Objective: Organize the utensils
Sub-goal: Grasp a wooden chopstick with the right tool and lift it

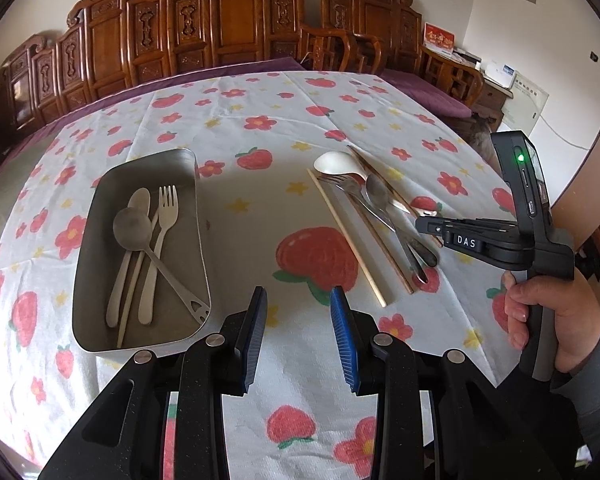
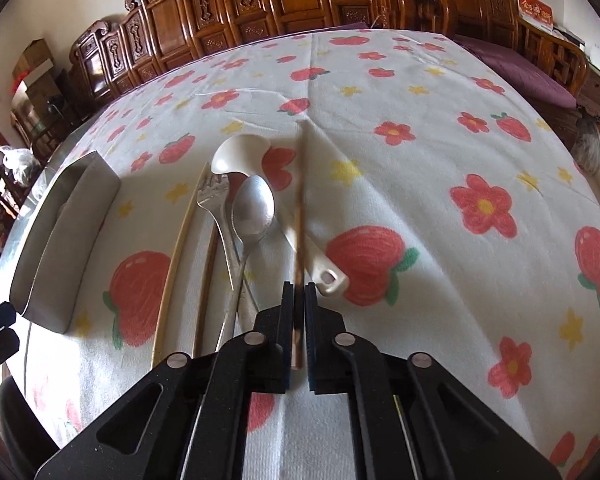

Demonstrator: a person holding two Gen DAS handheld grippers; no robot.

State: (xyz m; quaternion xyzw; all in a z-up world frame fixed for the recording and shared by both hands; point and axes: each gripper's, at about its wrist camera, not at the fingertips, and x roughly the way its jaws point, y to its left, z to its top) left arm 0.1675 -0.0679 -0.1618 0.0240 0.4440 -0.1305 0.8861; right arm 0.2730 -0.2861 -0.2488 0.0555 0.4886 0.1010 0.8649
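A metal tray point(image 1: 96, 208) at the left holds two spoons, a fork point(image 1: 162, 236) and a pale chopstick. To its right on the tablecloth lie a white ceramic spoon point(image 1: 336, 162), a metal spoon point(image 2: 252, 212), a fork point(image 2: 216, 196), a pale chopstick point(image 1: 346, 240) and brown chopsticks. My left gripper point(image 1: 299, 300) is open and empty, low between tray and pile. My right gripper point(image 2: 299, 292) is shut on a brown chopstick point(image 2: 299, 216), which points away over the white spoon's point(image 2: 240, 150) handle. The right gripper also shows in the left wrist view point(image 1: 426, 226).
A strawberry and flower tablecloth point(image 2: 440, 128) covers the table. Carved wooden chairs point(image 1: 228, 20) stand along the far edge. A purple cushion point(image 2: 516, 64) lies at the far right. The tray also shows in the right wrist view point(image 2: 60, 240) at the left.
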